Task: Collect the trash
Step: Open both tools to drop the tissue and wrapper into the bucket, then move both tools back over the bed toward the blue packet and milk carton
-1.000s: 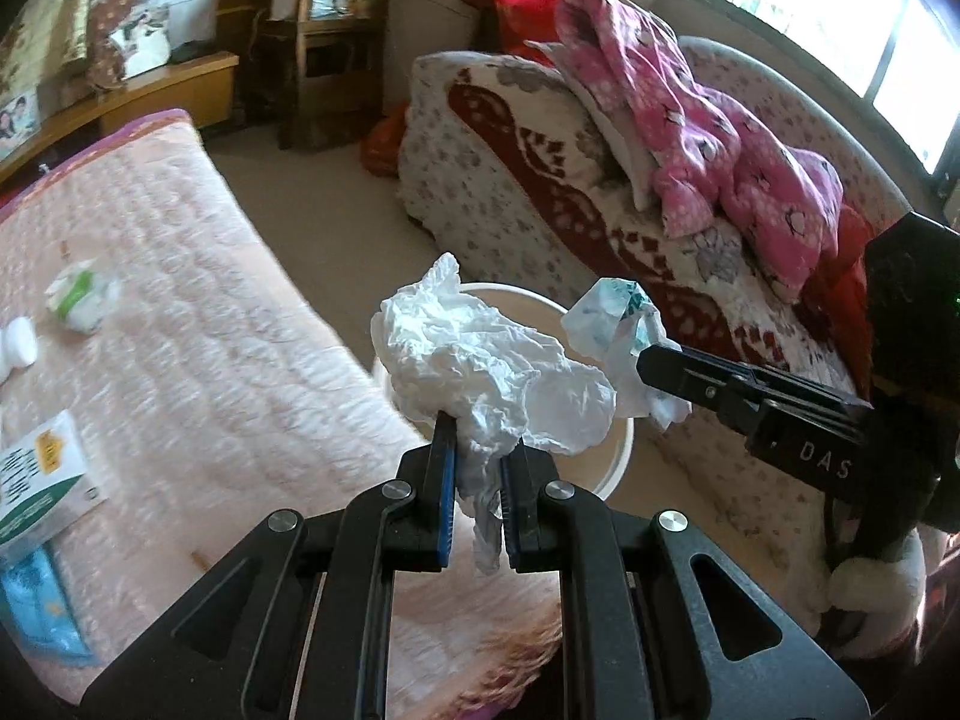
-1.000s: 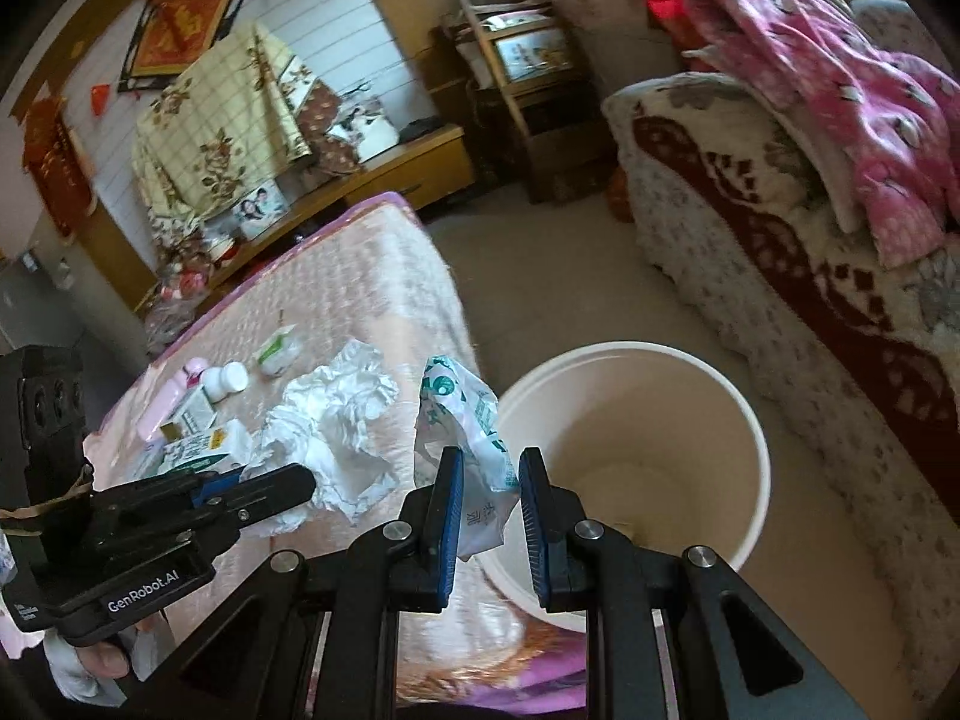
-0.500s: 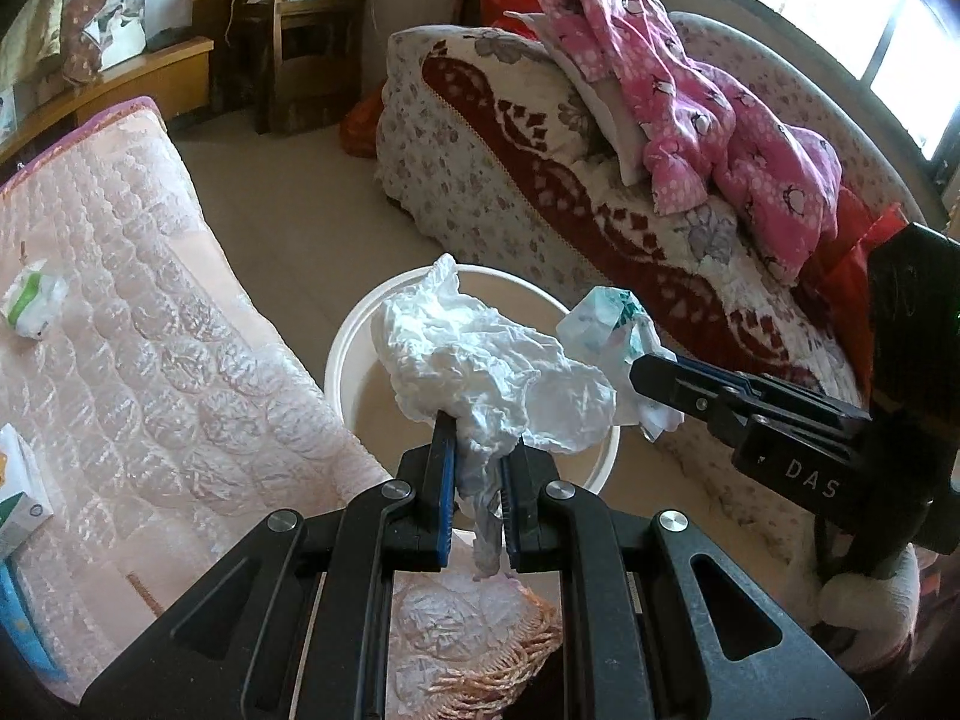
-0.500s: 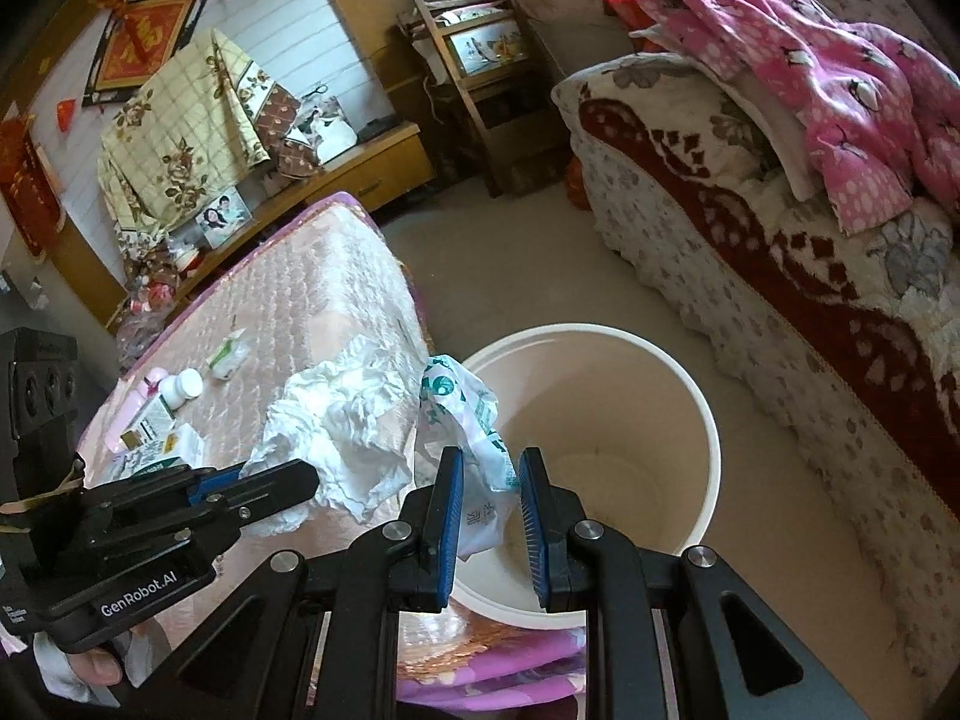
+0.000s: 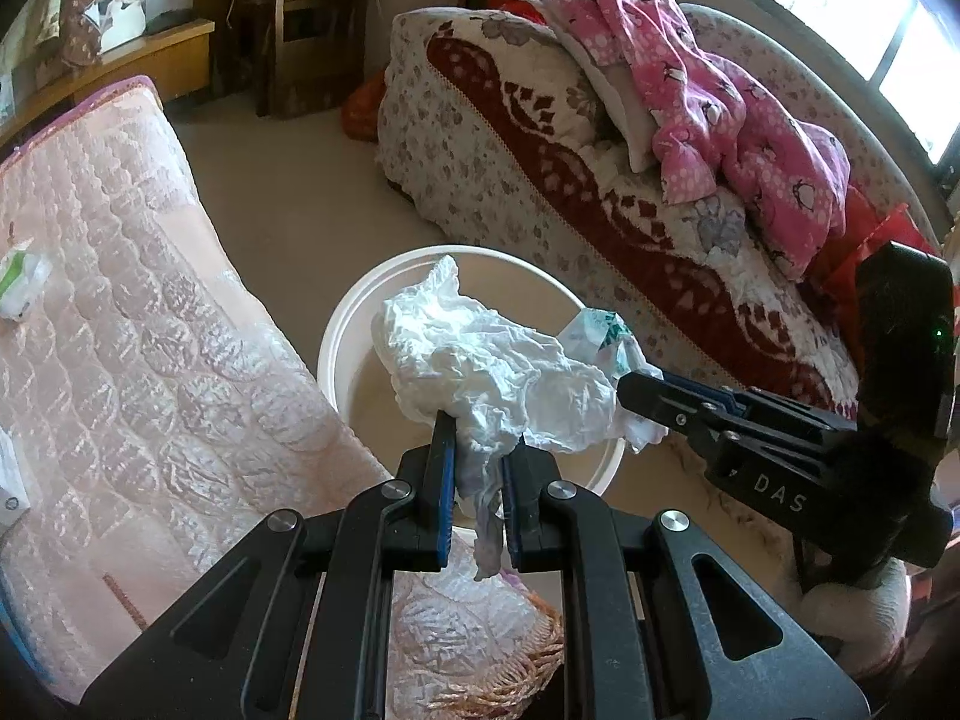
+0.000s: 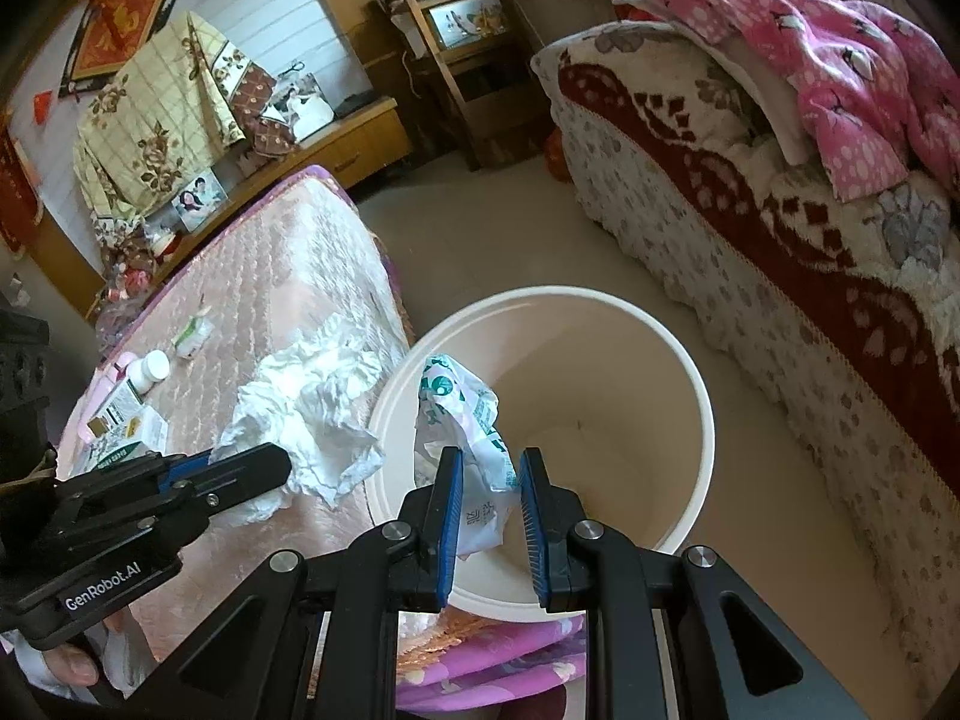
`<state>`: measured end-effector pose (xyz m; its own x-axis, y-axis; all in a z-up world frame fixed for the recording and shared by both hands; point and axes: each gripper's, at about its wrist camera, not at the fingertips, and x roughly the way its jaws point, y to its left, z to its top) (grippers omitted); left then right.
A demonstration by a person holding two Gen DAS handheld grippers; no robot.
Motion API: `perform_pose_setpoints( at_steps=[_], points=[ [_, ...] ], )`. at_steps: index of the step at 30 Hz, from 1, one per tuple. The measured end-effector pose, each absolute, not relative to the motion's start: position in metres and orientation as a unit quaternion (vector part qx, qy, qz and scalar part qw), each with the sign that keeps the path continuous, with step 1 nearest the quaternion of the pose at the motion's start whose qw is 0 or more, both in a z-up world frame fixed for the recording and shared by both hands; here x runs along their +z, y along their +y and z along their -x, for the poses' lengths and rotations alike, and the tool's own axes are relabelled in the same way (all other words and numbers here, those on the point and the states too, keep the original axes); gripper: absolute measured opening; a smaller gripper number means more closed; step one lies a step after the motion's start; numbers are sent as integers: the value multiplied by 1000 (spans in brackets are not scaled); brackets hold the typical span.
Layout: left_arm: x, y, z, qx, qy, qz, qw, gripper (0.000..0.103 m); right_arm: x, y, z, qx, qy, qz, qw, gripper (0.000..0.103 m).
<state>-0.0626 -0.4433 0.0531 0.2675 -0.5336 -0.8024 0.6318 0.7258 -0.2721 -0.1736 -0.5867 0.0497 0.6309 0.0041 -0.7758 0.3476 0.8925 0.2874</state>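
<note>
My left gripper (image 5: 477, 450) is shut on a crumpled white tissue (image 5: 480, 366) and holds it over the near rim of a round white bin (image 5: 336, 330) on the floor. My right gripper (image 6: 486, 480) has its jaws a little apart, with a crumpled white-and-green plastic wrapper (image 6: 462, 414) between them over the bin (image 6: 702, 420). Whether the pads still press the wrapper I cannot tell. The tissue also shows in the right wrist view (image 6: 312, 408), in the left gripper (image 6: 264, 468). The right gripper (image 5: 630, 384) and the wrapper (image 5: 600, 330) show in the left wrist view.
A pink quilted table (image 5: 120, 312) lies left of the bin, with a green-white packet (image 6: 192, 336), a white bottle (image 6: 150, 369) and boxes (image 6: 120, 414) on it. A sofa with a floral cover (image 5: 540, 180) and pink clothes (image 5: 720, 90) stands on the right.
Both grippers have moved from over the table edge to above the bin. The right jaws have spread wider around the wrapper.
</note>
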Motion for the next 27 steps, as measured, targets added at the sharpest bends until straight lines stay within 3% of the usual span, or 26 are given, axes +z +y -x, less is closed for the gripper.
perform_pose_setpoints(
  at_steps=[6,9,13,18,22,27],
  points=[
    [47,-447,60,-365,488,-49,791,13,46,-590,173,-100,422,-212,876,18],
    [46,-444,57,-359,492,-39,792,21,46,-589,171,-103,423,-212,875,18],
    [44,-436,52,-354,498,-16,791,42,44,-589,169,-106,427,-212,872,18],
    [46,-429,51,-350,499,-5,793,43,44,-588,169,-108,429,-212,871,19],
    [48,-427,55,-352,495,-8,795,43,44,-587,169,-108,429,-212,871,32],
    [51,-424,60,-349,490,-14,799,43,46,-584,169,-106,430,-211,872,33]
  ],
)
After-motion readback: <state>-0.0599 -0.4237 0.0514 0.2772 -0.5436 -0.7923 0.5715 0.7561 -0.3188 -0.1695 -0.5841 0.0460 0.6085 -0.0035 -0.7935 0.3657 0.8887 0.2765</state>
